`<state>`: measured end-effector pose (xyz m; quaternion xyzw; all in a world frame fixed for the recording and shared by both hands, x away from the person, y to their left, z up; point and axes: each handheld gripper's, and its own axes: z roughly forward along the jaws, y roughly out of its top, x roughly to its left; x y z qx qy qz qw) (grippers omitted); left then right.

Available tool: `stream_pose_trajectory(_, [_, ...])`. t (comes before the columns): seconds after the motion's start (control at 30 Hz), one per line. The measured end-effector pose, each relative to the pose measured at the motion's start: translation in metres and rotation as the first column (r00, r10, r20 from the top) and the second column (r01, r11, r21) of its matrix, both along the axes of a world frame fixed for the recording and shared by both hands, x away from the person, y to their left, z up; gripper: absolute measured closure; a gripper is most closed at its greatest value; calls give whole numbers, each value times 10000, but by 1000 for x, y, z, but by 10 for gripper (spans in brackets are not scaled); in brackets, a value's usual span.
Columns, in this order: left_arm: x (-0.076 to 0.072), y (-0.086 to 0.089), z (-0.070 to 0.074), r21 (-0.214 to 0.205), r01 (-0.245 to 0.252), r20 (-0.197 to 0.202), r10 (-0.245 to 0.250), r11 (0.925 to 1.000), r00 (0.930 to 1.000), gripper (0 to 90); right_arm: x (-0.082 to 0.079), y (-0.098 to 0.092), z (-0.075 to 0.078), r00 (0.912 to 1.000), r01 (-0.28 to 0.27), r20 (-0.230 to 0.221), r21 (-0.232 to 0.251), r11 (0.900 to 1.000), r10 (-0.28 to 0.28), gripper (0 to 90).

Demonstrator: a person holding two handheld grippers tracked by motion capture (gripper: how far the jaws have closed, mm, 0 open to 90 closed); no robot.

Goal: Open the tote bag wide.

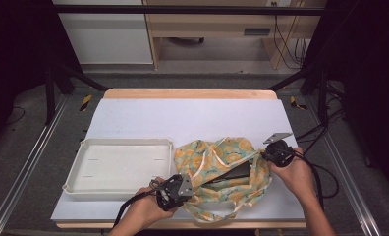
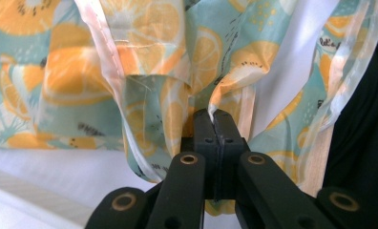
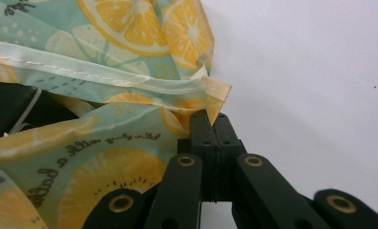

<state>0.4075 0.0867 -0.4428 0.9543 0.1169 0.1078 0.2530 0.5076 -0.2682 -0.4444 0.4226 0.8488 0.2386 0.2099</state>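
Note:
A teal cloth bag printed with orange slices [image 1: 222,169] lies crumpled on the white table mat, right of centre. A dark flat object [image 1: 230,173] shows inside its mouth. My left gripper [image 1: 182,189] pinches the bag's near-left edge; in the left gripper view its jaws [image 2: 215,117] are shut on a fold of the bag's fabric [image 2: 144,71]. My right gripper [image 1: 267,153] grips the bag's right rim; in the right gripper view its jaws [image 3: 212,119] are shut on a seamed corner of the bag [image 3: 130,62].
A shallow white tray [image 1: 119,167] stands empty just left of the bag. The white mat [image 1: 182,118] stretches bare behind the bag to the wooden table edge [image 1: 187,93]. Cables trail from both grippers toward the near edge.

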Motion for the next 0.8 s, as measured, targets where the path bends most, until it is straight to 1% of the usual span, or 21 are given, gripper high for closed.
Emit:
stream_pose_trajectory(0.1, [0,3,0,5,-101,65,100,9999,9999,900,1,-3,-3,9999,28,-107,-41,10000,-28,900])
stream_pose_trajectory(0.2, [-1,4,-1,49,-218,232,217,9997,9995,900,1,-4,-4,9999,92,-104,3,10000,-92,900])
stream_pose_trajectory(0.27, [-1,4,0,65,-242,305,240,9997,9992,900,0,-4,-5,9999,64,-95,-95,9999,-65,900])
stream_pose_trajectory(0.33, [-1,5,1,119,-304,389,299,9995,9988,900,0,-3,-4,10000,67,5,-124,9999,-67,900])
stream_pose_trajectory(0.37, [-1,6,1,83,-352,399,349,9993,9986,900,-1,-3,-3,9999,106,59,-122,9999,-106,900])
stream_pose_trajectory(0.4, [-1,6,1,49,-380,400,378,9993,9985,900,-1,-4,-2,9999,92,119,9,10000,-92,900])
stream_pose_trajectory(0.43, [0,7,2,59,-412,433,409,9991,9982,900,0,-4,-2,9996,176,228,19,9998,-176,900])
stream_pose_trajectory(0.47, [0,8,3,-14,-436,427,436,9990,9981,900,0,-5,-1,9998,146,166,42,9999,-146,900])
stream_pose_trajectory(0.6, [1,12,6,-61,-643,651,646,9979,9958,900,0,-5,0,9991,150,384,233,9996,-159,900])
stream_pose_trajectory(0.67, [2,14,8,-8,-810,829,808,9967,9933,900,0,-4,1,9988,126,463,324,9994,-141,900])
stream_pose_trajectory(0.7, [3,15,8,-30,-887,863,886,9961,9923,900,0,-4,1,9979,86,640,447,9990,-114,900])
stream_pose_trajectory(0.77, [5,18,10,-131,-1052,867,1059,9944,9906,900,-1,-3,1,9973,66,728,497,9987,-102,900])
stream_pose_trajectory(0.8, [5,19,10,-136,-1150,921,1157,9933,9890,900,-1,-3,1,9971,36,763,599,9982,-82,900])
